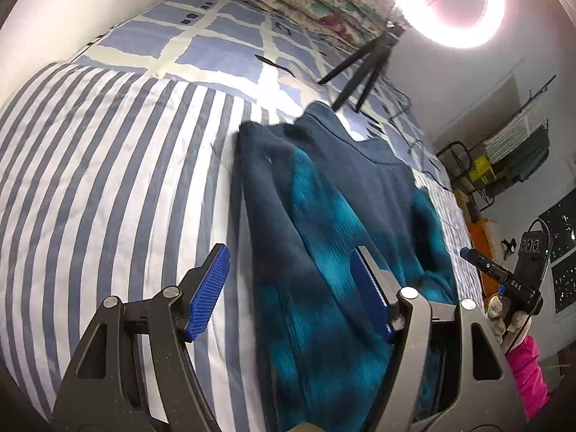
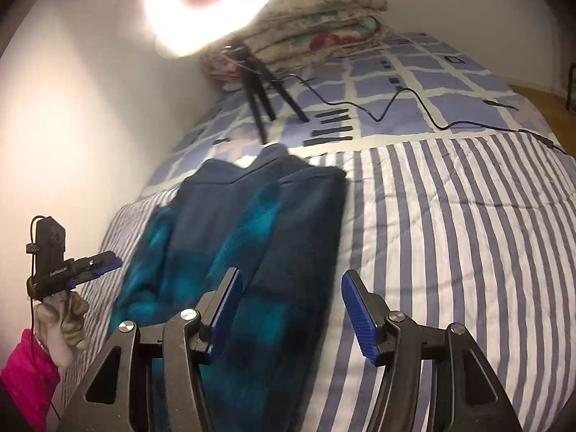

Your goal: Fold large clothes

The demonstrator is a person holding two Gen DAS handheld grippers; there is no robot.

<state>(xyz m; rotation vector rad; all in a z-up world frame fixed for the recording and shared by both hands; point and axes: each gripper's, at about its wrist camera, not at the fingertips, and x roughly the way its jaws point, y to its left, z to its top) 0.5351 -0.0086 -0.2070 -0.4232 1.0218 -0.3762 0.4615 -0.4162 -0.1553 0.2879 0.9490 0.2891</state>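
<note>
My left tongs (image 1: 291,295) and right tongs (image 2: 291,309) both stand apart, gripping nothing, above the near end of the teal-and-navy fleece sweater (image 1: 324,216), which lies lengthwise on the striped bed cover (image 1: 108,180) with its sides already turned in. It looks thick, soft and floppy, likely light but bulky, so I judge the near hem corners the best hold, pinching all the layers together.
</note>
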